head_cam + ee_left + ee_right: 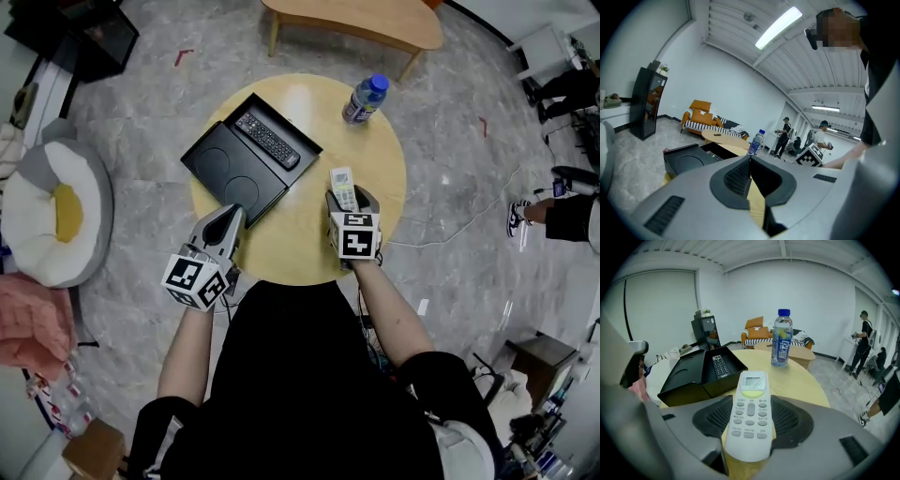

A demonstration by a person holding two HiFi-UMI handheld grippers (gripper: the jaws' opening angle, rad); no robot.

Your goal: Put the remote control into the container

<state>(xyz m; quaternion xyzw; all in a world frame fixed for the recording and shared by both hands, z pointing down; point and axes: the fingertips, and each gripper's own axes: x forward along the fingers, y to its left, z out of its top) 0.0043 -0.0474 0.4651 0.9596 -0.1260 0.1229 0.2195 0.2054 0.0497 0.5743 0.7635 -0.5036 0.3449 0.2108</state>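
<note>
Right gripper [352, 199] has its fingers clamped on the sides of a white remote [343, 187], buttons and little screen facing up, the screen end sticking out past the fingertips. In the head view it sits just right of centre, over the right side of the round yellow counter [300, 239]. The black tray [217, 165] is up and to the left of it, well apart, with a black remote [267, 139] already lying in its right-hand section. A water bottle [365, 99] stands near the counter's upper right edge. Left gripper [232, 214] is lower left of centre, close to the tray's near corner, with its fingers shut tight and nothing between them.
</note>
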